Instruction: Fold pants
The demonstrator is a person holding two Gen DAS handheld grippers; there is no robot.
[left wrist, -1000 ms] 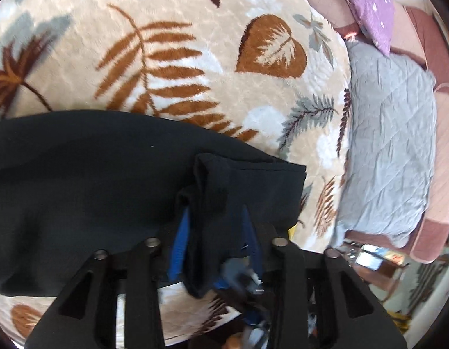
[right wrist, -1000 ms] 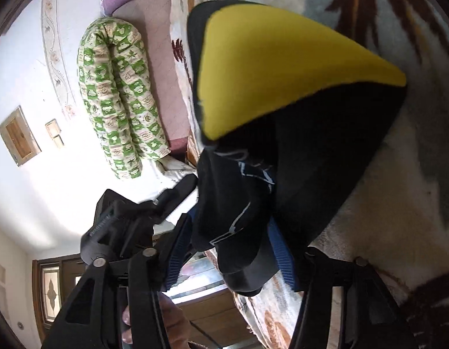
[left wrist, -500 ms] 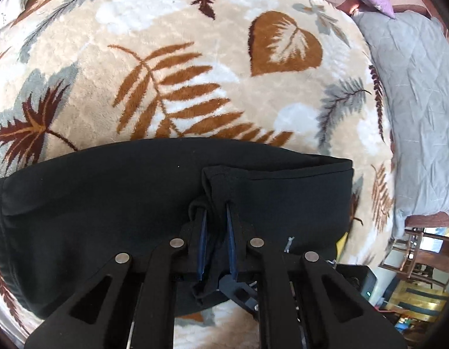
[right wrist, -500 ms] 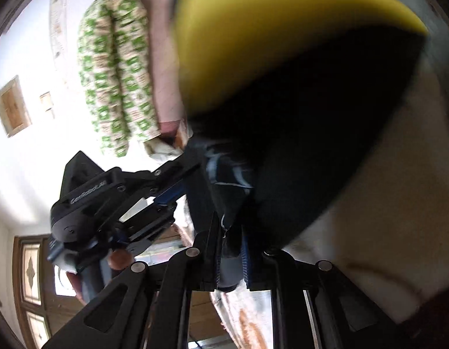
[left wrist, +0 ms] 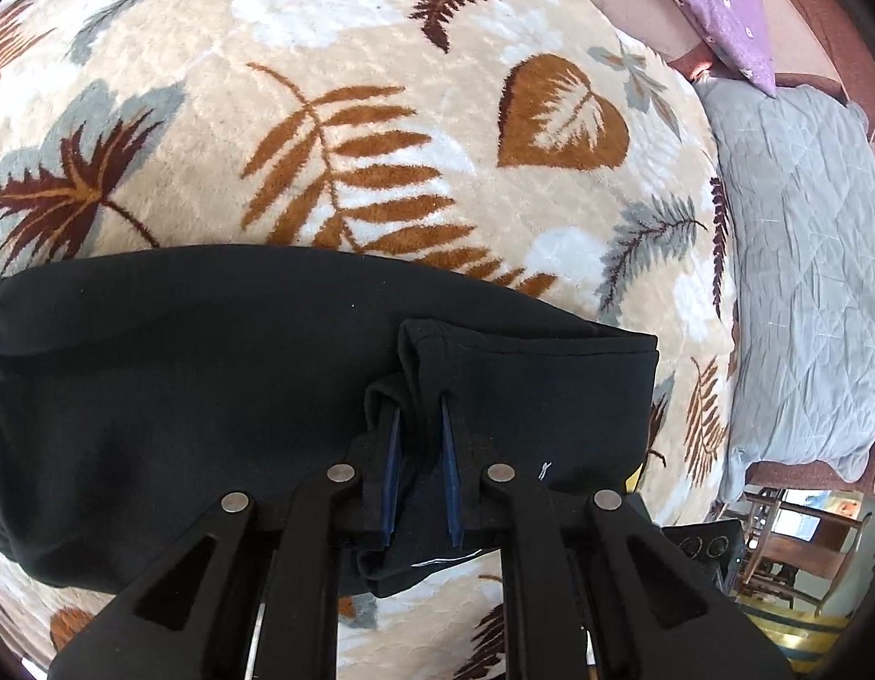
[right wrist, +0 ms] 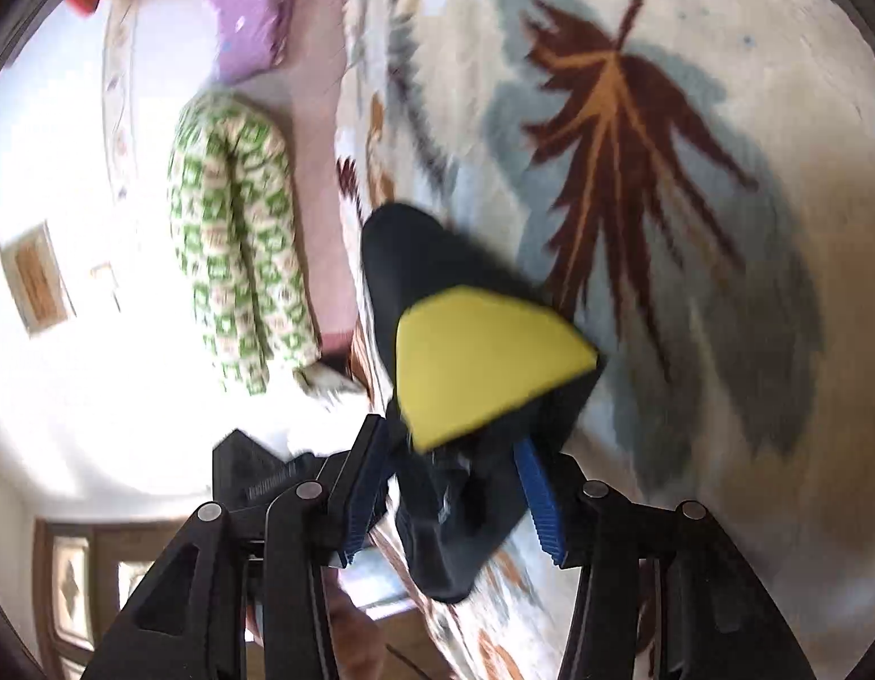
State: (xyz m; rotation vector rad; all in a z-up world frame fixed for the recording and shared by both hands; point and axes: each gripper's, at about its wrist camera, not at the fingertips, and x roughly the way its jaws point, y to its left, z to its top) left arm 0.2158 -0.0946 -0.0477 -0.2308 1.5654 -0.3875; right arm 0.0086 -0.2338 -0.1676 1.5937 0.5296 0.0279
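The black pants point(left wrist: 182, 385) lie across a leaf-patterned blanket point(left wrist: 352, 85). My left gripper point(left wrist: 420, 425) is shut on a bunched fold of the black cloth near the pants' right end. In the right wrist view the pants point(right wrist: 466, 510) show a yellow panel point(right wrist: 483, 357). My right gripper point(right wrist: 454, 487) stands with its blue pads wide apart around the cloth, which still lies between them. The view is blurred.
A grey quilted pillow point(left wrist: 806, 283) and a purple cushion point(left wrist: 726, 11) lie at the bed's right side. A green patterned bolster point(right wrist: 233, 260) lies by the wall. The left gripper's body point(right wrist: 256, 470) shows beside my right gripper. Wooden furniture point(left wrist: 789, 532) stands past the bed edge.
My left gripper closed on the cloth and stays shut. My right gripper was clamped on the cloth half a second ago and has now opened wide; its view has swung over the blanket.
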